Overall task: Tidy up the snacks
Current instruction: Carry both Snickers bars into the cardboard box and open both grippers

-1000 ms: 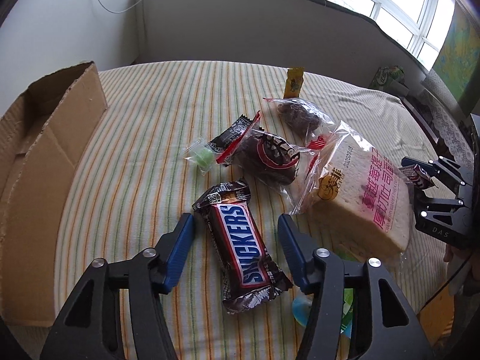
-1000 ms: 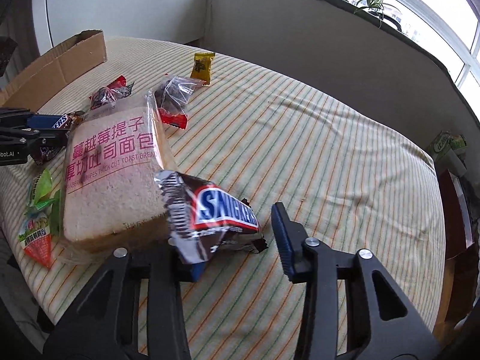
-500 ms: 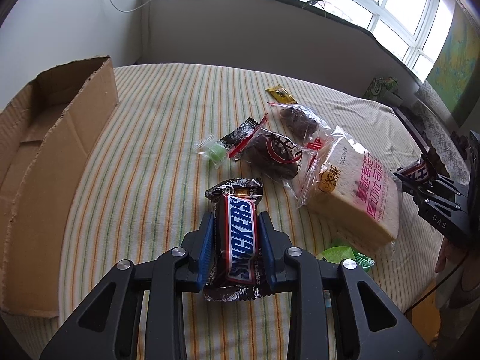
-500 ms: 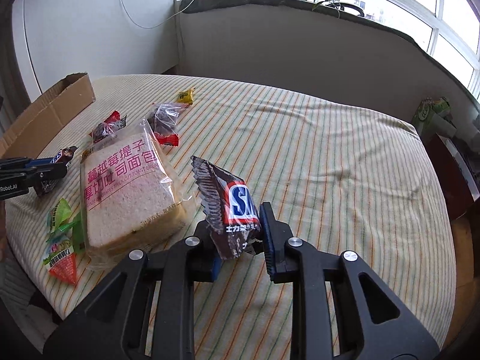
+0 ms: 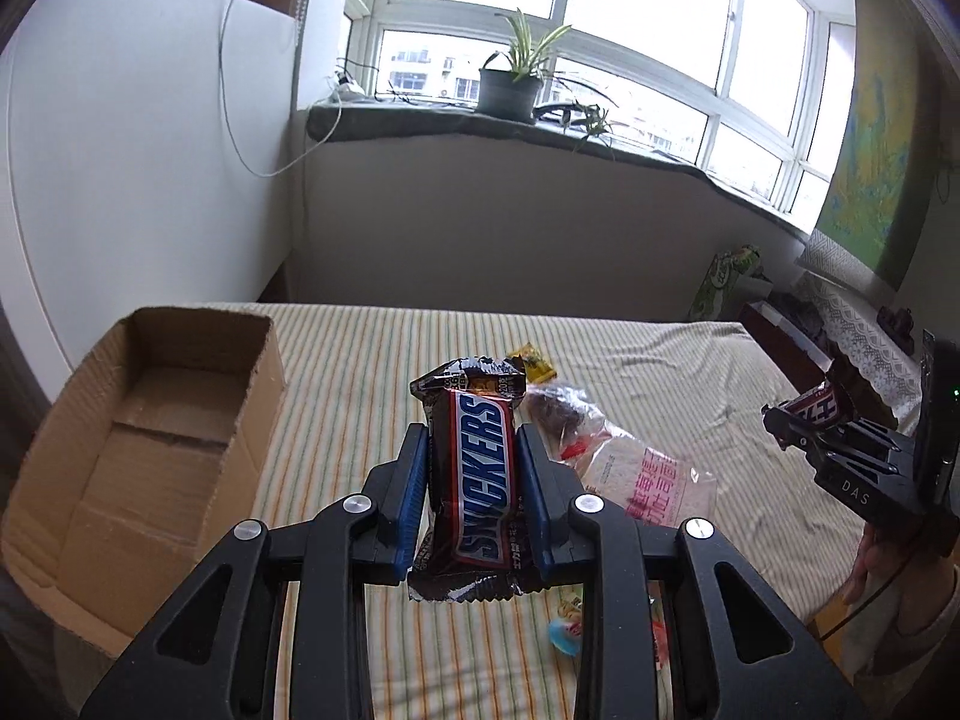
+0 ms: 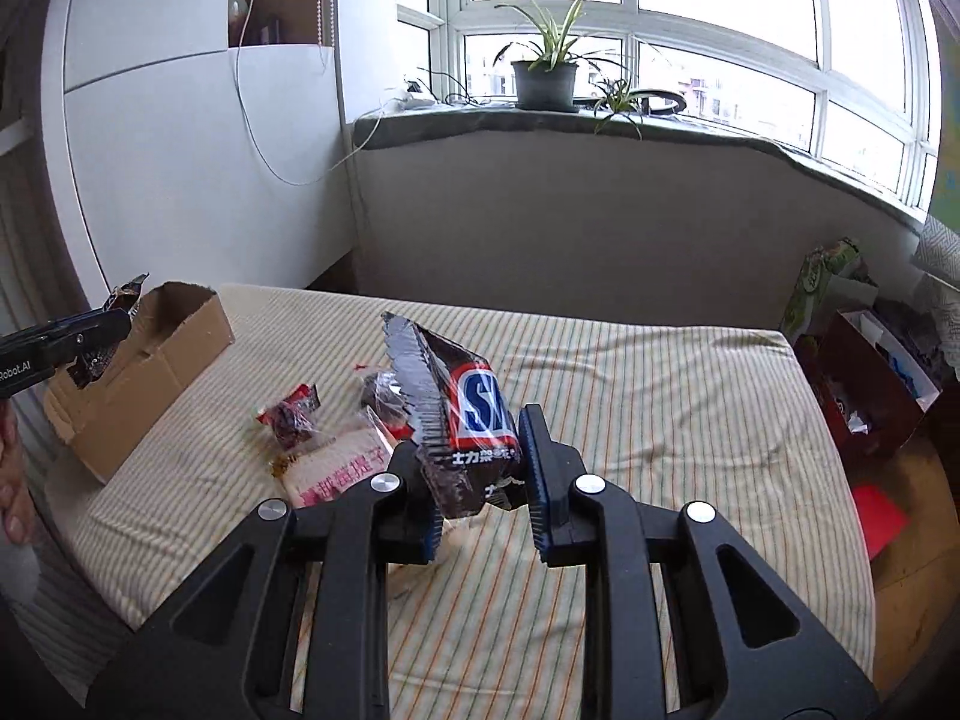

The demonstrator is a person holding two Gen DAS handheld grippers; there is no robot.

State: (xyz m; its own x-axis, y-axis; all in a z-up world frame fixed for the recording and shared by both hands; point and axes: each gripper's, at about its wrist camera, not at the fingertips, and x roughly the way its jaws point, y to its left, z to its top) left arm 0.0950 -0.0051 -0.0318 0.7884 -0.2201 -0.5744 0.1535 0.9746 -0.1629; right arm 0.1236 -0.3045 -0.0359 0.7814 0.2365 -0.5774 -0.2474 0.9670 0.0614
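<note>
Left gripper (image 5: 473,483) clamps a "SNICKERS" bar (image 5: 480,474) above the striped bed (image 5: 372,372), beside the cardboard box (image 5: 150,438). Right gripper (image 6: 480,471) clamps a second Snickers bar (image 6: 465,420), "SN" legible.

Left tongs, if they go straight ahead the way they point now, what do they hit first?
Probably nothing close. The left tongs, shut on a Snickers bar, are lifted above the bed. Straight ahead looks free up to the far wall, though depth is unclear.
</note>
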